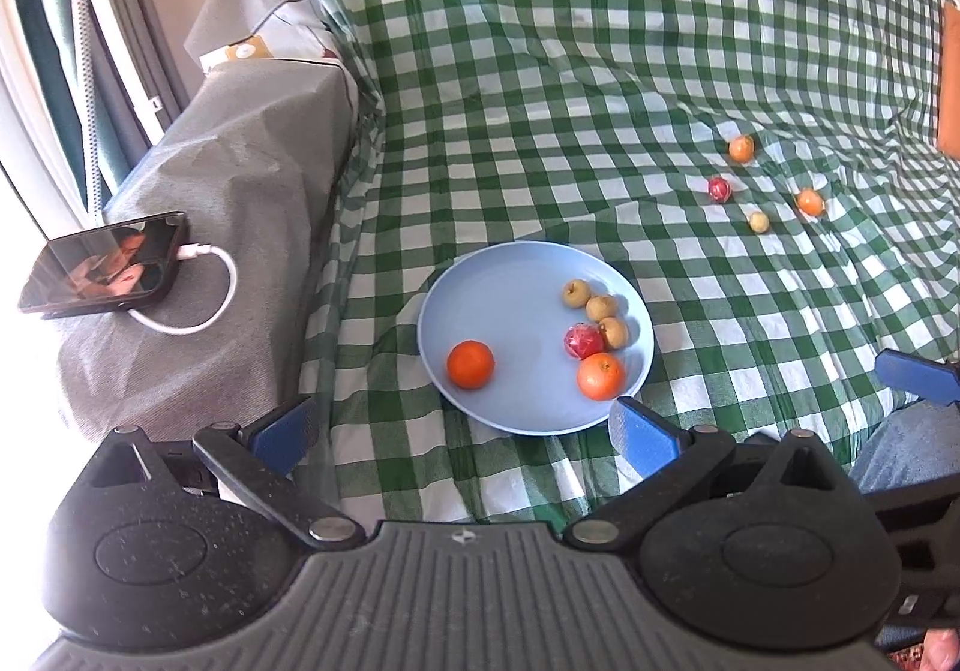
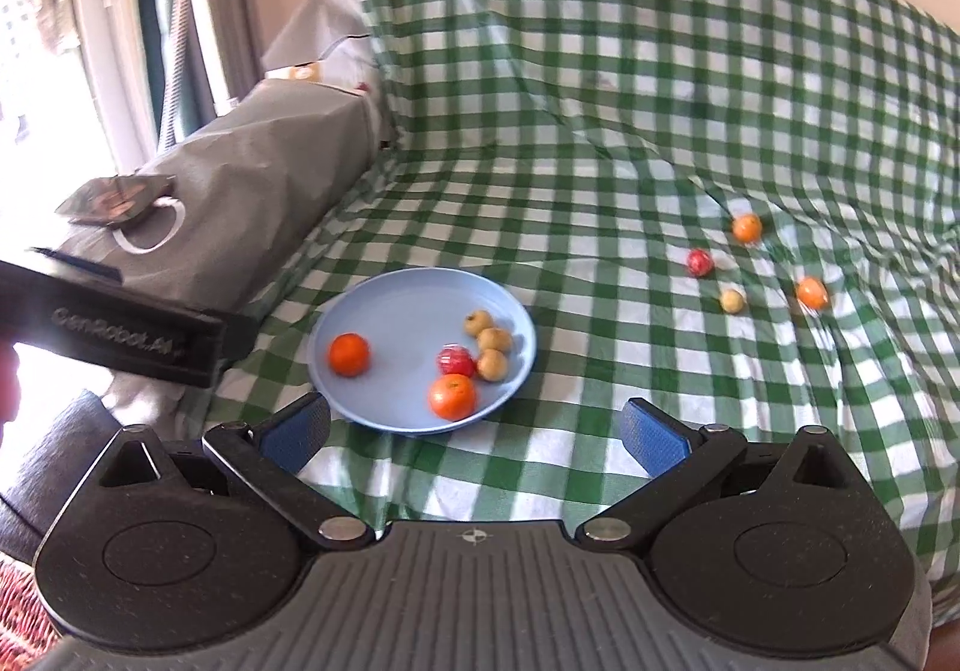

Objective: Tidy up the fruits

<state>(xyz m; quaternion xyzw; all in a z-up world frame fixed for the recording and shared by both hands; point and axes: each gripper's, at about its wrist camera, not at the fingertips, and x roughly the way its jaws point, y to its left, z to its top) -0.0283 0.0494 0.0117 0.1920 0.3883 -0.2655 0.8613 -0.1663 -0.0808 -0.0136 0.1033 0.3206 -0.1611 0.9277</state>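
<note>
Green-and-white checked cloth (image 1: 600, 71) covers the sofa you are working on, seat and backrest alike. Your blue plate (image 1: 480, 287) sits on the seat toward the near left, and it already carries six fruits: one orange (image 1: 471, 364) alone on its left side, a second orange (image 1: 601, 376) at the near right rim, a red fruit (image 1: 583, 341) touching it just behind, and three small tan fruits (image 1: 600, 307) in a curved row along the right edge.

Four fruits remain loose on the cloth, well apart from the plate to the far right: an orange (image 2: 747, 227) farthest back, a red fruit (image 2: 699, 262) to its near left, a small tan fruit (image 2: 732, 301) nearer again, and another orange (image 2: 812, 292) out to the right.

Your right gripper (image 2: 477, 428) hangs over the cloth with its blue fingers spread wide and nothing between them, the plate's near rim just beyond its left finger. Your left gripper (image 1: 462, 428) is likewise spread and empty, low over the near edge of the plate.

Judging from this, you are between picks, with more than half of the gathering done. The next move looks like a reach with the right gripper across to the loose group; the tan fruit and the red one lie nearest. They are round and sit on wrinkled fabric, so come down squarely and close gently or they may roll.

Off to the left, a phone (image 1: 102, 263) with a white cable (image 1: 204, 299) rests on the grey-covered armrest (image 1: 240, 179).
</note>
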